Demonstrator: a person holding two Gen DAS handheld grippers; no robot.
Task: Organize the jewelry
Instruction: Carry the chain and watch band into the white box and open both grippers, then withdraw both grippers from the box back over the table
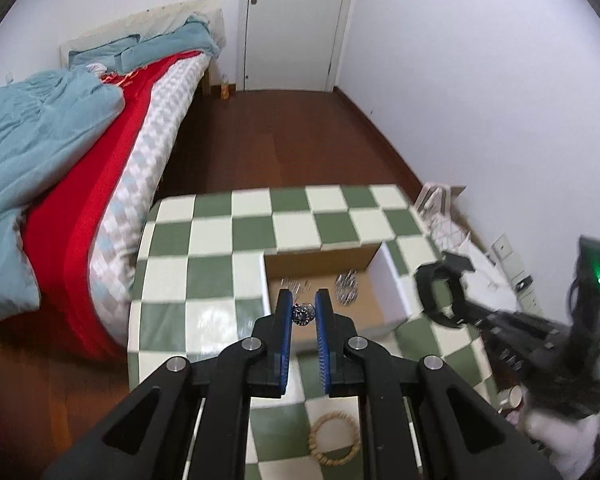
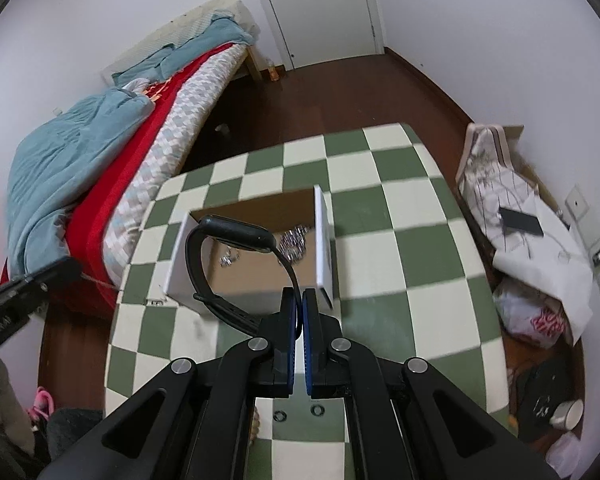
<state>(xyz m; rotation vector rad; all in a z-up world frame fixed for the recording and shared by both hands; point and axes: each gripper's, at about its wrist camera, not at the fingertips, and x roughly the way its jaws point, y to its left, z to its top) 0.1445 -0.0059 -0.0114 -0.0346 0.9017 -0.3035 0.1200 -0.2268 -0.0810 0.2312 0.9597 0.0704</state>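
**A:** Where's everything relative to the cardboard box (image 2: 256,264)?

**B:** Above it. My left gripper (image 1: 304,314) pinches a small ring (image 1: 303,313); my right gripper (image 2: 300,312) clamps the black watch strap (image 2: 236,236).

**A:** Advice?

**B:** I lower each inside the walls, beside the silver pieces (image 2: 294,242), before letting go.

Green and cream checks cover the table (image 2: 380,208); the box (image 2: 323,240) is white outside, brown within (cardboard). Black watch band (image 2: 204,280), blue gripper pads (image 2: 289,320), red and teal bedding (image 1: 60,184).
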